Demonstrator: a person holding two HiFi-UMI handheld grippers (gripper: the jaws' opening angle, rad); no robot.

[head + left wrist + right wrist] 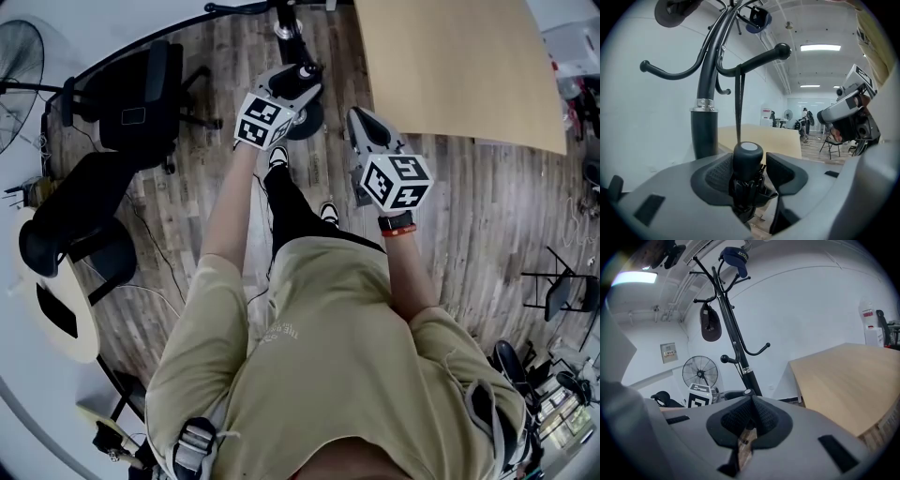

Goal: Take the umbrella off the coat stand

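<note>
A folded black umbrella (747, 161) with a grey-capped handle hangs by its dark strap (739, 103) from a curved hook (759, 58) of the black coat stand (705, 122). My left gripper (750, 177) is open, with the umbrella handle between its jaws: it lies close against the left pad and there is a gap to the right pad. In the head view the left gripper (302, 86) reaches out to the coat stand (286, 23). My right gripper (361, 120) is held beside it to the right. In its own view the right gripper (752, 401) is shut with nothing in it.
A large wooden table (459, 66) stands right of the stand. A black office chair (141, 94) and a fan (19, 56) are at the left. A blue cap (734, 256) and a dark hat (711, 324) hang high on the stand. A folding chair (562, 291) stands far right.
</note>
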